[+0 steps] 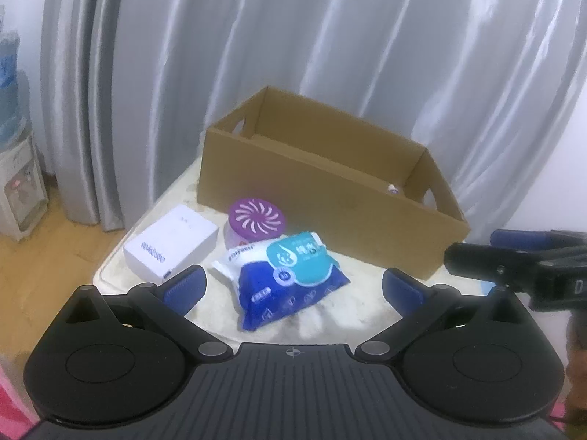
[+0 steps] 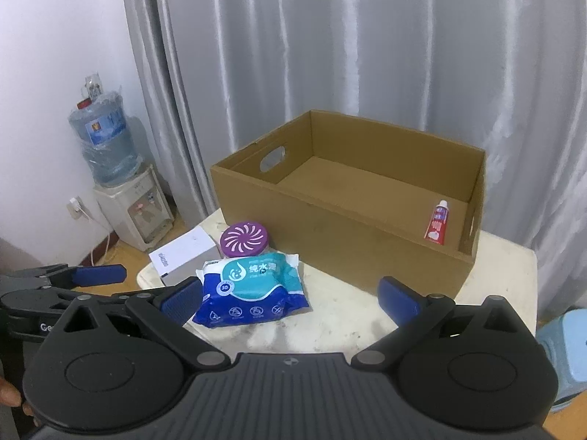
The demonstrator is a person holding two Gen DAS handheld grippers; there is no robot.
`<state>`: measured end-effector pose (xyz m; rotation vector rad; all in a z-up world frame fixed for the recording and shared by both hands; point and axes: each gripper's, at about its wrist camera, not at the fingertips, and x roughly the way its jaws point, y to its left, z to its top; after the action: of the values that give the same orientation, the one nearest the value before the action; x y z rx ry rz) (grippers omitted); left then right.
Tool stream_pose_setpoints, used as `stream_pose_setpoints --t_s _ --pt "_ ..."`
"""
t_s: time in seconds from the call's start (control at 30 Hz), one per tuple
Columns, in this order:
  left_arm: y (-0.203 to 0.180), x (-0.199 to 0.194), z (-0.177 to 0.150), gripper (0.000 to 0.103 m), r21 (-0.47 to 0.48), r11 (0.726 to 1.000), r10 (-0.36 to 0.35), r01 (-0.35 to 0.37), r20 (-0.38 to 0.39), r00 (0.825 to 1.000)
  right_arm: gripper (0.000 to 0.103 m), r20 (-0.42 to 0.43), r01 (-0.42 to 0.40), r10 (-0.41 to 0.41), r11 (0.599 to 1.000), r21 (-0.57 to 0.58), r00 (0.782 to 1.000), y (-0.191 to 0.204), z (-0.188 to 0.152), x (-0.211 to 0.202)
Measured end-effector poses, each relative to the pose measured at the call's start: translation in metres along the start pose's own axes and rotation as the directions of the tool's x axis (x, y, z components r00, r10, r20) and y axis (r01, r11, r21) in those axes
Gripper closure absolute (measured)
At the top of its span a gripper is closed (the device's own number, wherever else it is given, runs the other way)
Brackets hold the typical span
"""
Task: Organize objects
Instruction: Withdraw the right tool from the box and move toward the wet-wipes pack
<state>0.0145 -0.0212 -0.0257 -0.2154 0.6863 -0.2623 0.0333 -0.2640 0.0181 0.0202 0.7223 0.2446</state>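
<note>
Both tongs released: left gripper [image 1: 293,282], right gripper [image 2: 290,295]; straddle wipes pack [image 1: 284,275] mid-body, then lift to far box [image 2: 330,227].

Both grippers look identical: the left gripper [image 1: 293,286] and right gripper [image 2: 290,297] have matte black ribbed bodies, round pivot discs, grey rivets and blue fingertip pads [image 1: 185,284].

left gripper [image 1: 293,286]: jaws wide apart, holding nothing | right gripper [image 2: 290,295]: same
</note>
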Motion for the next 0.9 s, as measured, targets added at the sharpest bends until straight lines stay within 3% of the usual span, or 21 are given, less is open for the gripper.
stream_pose_setpoints --t_s 0.47,0.9 --pt "0.008 0.033 -0.001 0.000 0.091 0.994 0.060 -0.058 -0.015 0.998 0.000 0.017 0.037 -0.036 0.997 -0.075 0.999 0.010 0.011 0.036" --pt "0.010 0.057 -0.004 0.000 0.117 0.993 0.042 -0.034 -0.069 0.997 0.000 -0.040 -0.035 0.035 0.999 0.009 0.999 -0.006 0.019 0.071"
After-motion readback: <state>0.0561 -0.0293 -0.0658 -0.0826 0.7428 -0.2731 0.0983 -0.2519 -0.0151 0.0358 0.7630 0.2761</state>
